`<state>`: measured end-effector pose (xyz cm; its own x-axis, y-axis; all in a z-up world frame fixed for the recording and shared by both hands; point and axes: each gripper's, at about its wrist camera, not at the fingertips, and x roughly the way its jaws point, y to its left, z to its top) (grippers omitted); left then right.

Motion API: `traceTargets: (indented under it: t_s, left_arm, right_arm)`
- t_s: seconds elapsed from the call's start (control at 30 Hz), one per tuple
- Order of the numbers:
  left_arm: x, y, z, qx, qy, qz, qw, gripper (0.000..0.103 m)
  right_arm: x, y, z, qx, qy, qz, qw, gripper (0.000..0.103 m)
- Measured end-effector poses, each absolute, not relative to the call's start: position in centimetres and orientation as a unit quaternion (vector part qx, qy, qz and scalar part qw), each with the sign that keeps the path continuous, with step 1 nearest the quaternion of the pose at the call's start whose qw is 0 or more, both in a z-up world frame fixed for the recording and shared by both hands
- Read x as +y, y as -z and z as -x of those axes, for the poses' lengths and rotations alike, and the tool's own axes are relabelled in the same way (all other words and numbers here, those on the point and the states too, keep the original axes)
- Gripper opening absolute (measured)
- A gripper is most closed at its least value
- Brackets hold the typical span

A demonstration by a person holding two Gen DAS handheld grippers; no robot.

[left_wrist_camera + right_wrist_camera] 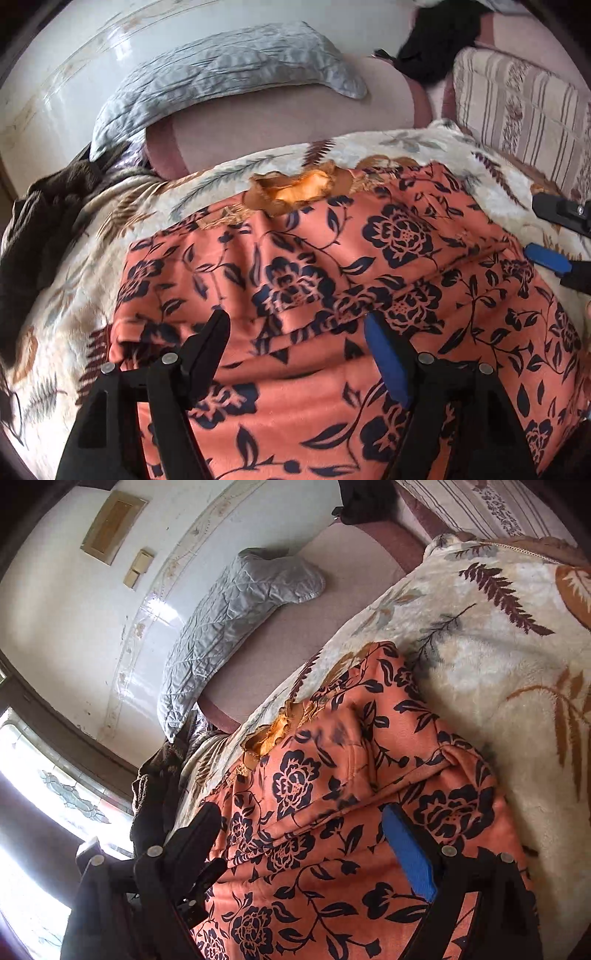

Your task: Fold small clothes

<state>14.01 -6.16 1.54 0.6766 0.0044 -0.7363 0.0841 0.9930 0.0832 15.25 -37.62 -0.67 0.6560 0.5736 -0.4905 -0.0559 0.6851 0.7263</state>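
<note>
Lying across a cream blanket (424, 147) printed with brown and grey fern leaves is the orange garment (332, 266), a soft piece covered in dark navy roses and vines. It looks partly folded: a doubled layer runs across its middle and forms a ridge, and a ruffled golden-orange neck trim (295, 190) shows at its far edge. The blanket covers a bed or sofa, I cannot tell which.

Over the near part of the garment hangs the left gripper (295, 339), its jaws spread wide, one finger black and the other faced with a blue pad (386, 362). Nothing is pinched between them; the cloth lies flat beneath the gap.

At the right edge of the left wrist view the right gripper (543, 230) reaches in from the side, just over the garment's right border where it meets the blanket. Its jaws are also spread apart and grip nothing. In its own view, the right gripper (306, 834) hovers over the garment (332, 794), with the blanket (498, 664) stretching off to the right.

Farther back, a grey quilted pillow (229, 70) lies on a pinkish mattress (295, 114) against a pale wall (66, 627). A dark brown cloth (40, 225) is heaped at the far left, a black garment (439, 40) sits at the far right, and a striped cushion (517, 114) stands beside it.
</note>
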Motion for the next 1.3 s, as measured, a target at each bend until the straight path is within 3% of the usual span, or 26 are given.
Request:
traceTargets:
  t_s: [0.17, 0.3, 0.43, 0.53, 0.57, 0.67, 0.77, 0.83, 0.93, 1.0, 1.03, 1.1, 1.3]
  left_arm:
    - [2.6, -2.8, -11.3, 0.334, -0.088, 0.047, 0.937, 0.085]
    - [9.3, -0.9, -11.9, 0.354, -0.134, 0.133, 0.916, 0.085]
    - [11.4, 0.8, -11.7, 0.368, -0.142, 0.172, 0.903, 0.085]
    - [12.2, 0.8, -11.8, 0.363, -0.148, 0.175, 0.903, 0.085]
    - [12.7, 0.7, -11.7, 0.359, -0.154, 0.185, 0.902, 0.085]
    - [14.5, 0.1, -11.2, 0.343, -0.160, 0.221, 0.899, 0.085]
    - [15.0, -0.5, -11.0, 0.328, -0.162, 0.225, 0.903, 0.085]
    - [14.4, -0.4, -11.8, 0.333, -0.150, 0.213, 0.906, 0.085]
    - [12.5, 1.6, -13.7, 0.394, -0.144, 0.161, 0.893, 0.085]
    - [11.2, 4.0, -15.1, 0.465, -0.134, 0.115, 0.868, 0.084]
    - [10.9, 4.5, -15.2, 0.475, -0.146, 0.097, 0.863, 0.083]
    - [10.6, 3.0, -14.4, 0.445, -0.163, 0.092, 0.876, 0.083]
    - [9.0, -1.3, -14.5, 0.376, -0.133, 0.073, 0.914, 0.083]
  right_arm:
    - [-36.2, -0.1, -15.6, 0.381, -0.186, -0.293, 0.857, 0.091]
    - [-36.5, 0.6, -18.7, 0.407, -0.178, -0.337, 0.830, 0.091]
    - [-34.9, 3.2, -24.0, 0.490, -0.132, -0.300, 0.808, 0.090]
    - [-32.9, 4.3, -26.0, 0.538, -0.101, -0.233, 0.803, 0.060]
    - [-31.8, 3.7, -26.2, 0.547, -0.111, -0.200, 0.806, 0.009]
    - [-29.2, -1.0, -25.0, 0.496, -0.107, -0.079, 0.858, 0.010]
    - [-29.2, -4.4, -23.4, 0.441, -0.101, -0.047, 0.891, 0.010]
    - [-29.6, -2.3, -23.4, 0.444, -0.075, -0.031, 0.892, 0.014]
    - [-31.9, 4.5, -24.6, 0.525, -0.090, -0.113, 0.839, 0.020]
    - [-34.0, 5.1, -23.5, 0.494, -0.100, -0.175, 0.846, 0.024]
    - [-34.6, 4.9, -23.3, 0.490, -0.098, -0.195, 0.844, 0.030]
    - [-35.7, 3.9, -23.0, 0.476, -0.094, -0.214, 0.848, 0.065]
    - [-36.5, 0.1, -23.0, 0.418, -0.139, -0.263, 0.858, 0.069]
